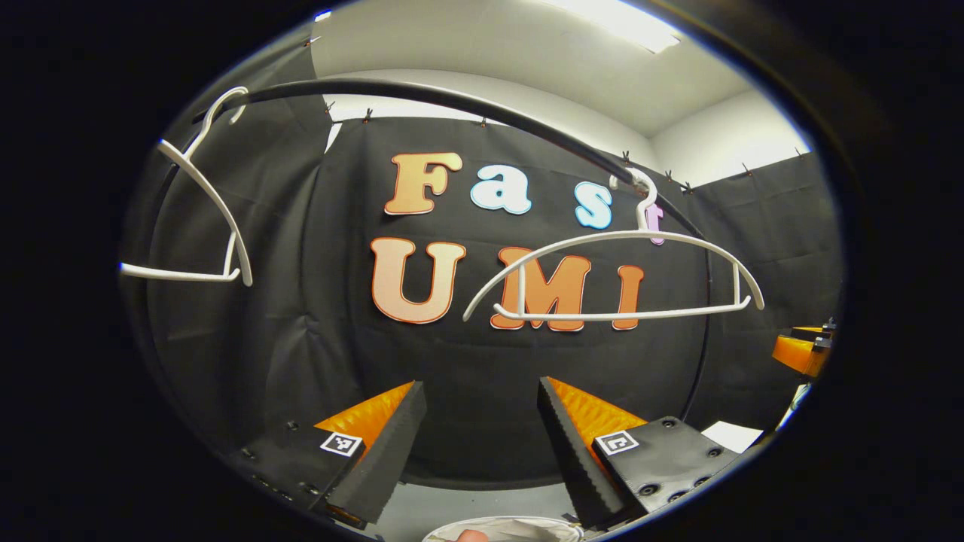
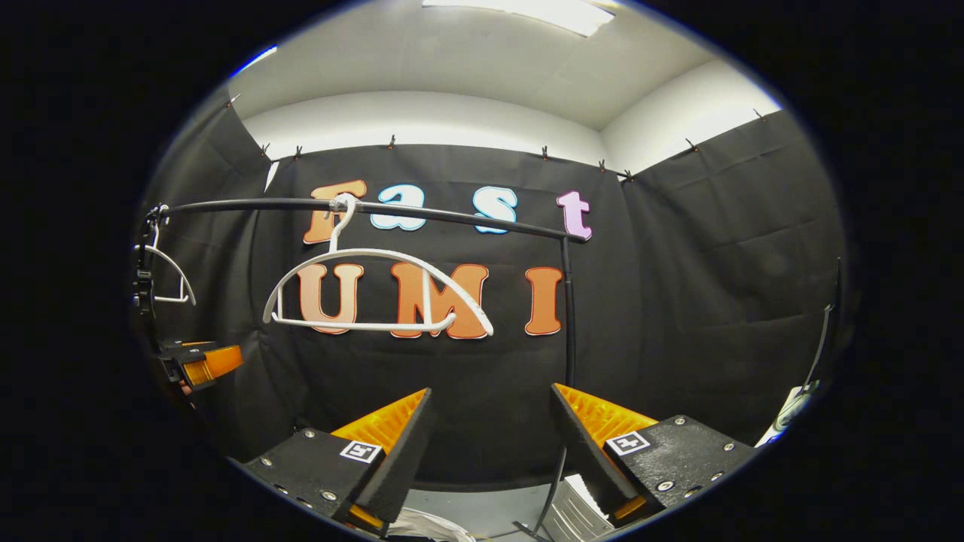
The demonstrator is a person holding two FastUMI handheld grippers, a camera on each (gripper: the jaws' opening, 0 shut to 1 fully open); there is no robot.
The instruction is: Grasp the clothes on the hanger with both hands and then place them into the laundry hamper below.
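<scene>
Now both my tongs, left (image 1: 482,444) and right (image 2: 489,452), stand wide with nothing between them. Two bare white hangers (image 1: 614,278) hang on the black rail (image 1: 452,98); pale cloth (image 1: 512,531) lies low beneath my left tongs.

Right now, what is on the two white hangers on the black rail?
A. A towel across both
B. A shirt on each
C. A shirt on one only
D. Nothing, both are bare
D: in the left gripper view both hangers, one near the rail's right end and one at its left, show bare frames with the wall visible through them.
</scene>
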